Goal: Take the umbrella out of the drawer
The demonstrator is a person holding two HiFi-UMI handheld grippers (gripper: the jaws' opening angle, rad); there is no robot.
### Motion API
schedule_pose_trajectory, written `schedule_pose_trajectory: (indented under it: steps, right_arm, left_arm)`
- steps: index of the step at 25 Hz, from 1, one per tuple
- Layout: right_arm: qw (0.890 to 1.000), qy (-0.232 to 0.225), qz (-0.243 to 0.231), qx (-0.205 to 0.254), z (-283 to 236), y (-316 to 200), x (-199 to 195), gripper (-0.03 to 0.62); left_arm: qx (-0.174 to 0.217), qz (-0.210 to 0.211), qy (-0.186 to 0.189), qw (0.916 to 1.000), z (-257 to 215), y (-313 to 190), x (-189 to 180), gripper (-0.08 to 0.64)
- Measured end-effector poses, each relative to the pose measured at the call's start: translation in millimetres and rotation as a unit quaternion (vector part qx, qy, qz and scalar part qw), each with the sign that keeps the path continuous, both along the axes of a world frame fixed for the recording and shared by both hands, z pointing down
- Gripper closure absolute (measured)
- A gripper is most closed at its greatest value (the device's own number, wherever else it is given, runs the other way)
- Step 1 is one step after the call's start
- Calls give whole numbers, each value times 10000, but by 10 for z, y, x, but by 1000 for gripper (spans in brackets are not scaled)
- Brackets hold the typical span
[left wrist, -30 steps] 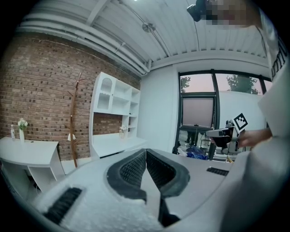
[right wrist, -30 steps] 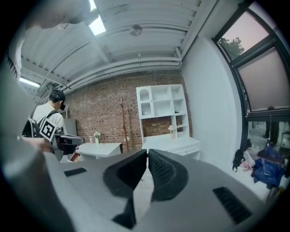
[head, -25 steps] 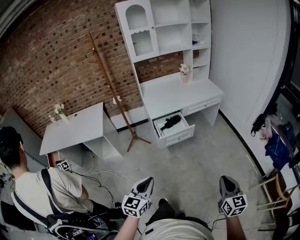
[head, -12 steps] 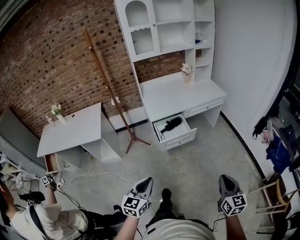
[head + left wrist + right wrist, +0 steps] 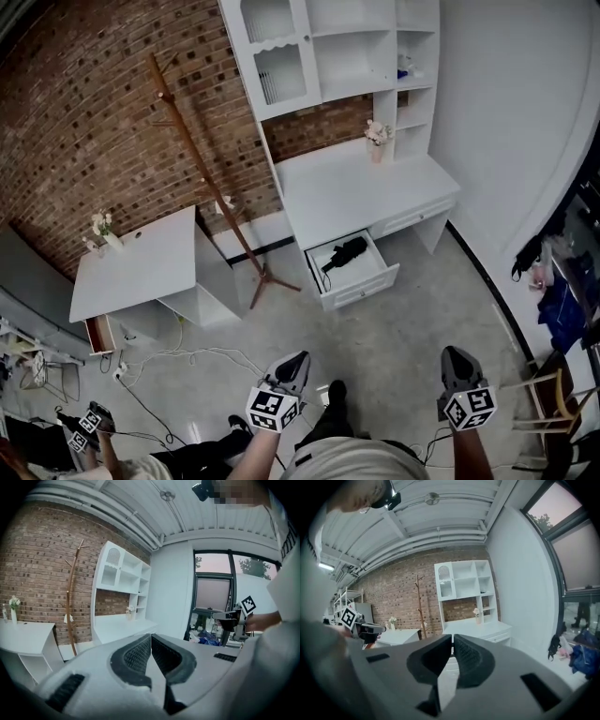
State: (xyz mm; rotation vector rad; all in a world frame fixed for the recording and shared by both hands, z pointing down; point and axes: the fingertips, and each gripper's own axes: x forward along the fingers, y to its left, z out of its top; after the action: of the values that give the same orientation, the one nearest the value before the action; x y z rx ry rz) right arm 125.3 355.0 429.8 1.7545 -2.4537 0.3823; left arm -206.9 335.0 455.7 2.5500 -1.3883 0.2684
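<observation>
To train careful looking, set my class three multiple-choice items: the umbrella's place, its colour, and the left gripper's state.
1. Where is the umbrella? A on the desk top; B in the open drawer; C on the coat stand.
2. Its colour? A red; B white; C black.
3. The left gripper is: A shut, empty; B wide open; C clamped on the umbrella.
Answers: B: it lies in the pulled-out drawer. C: dark against the white wood. A: jaws meet, nothing between.
</observation>
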Motion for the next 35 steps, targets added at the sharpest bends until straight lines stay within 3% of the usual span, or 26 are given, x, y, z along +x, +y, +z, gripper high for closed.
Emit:
schedule_pose_trajectory:
  steps: [9, 18, 35]
  right_arm:
    - [9999, 31, 124, -100, 41, -799, -118, 561]
    - [9997, 114, 190, -130, 48, -1544, -491, 561]
    - [9991, 329, 198, -167, -45, -1994, -729, 561]
  left_arm:
    - [-89, 266, 4, 9996, 41, -914, -3, 535]
    - [-129, 420, 19, 9990, 97, -1713, -298, 535]
    - [-168, 576, 214, 9980, 88, -2242, -428, 535]
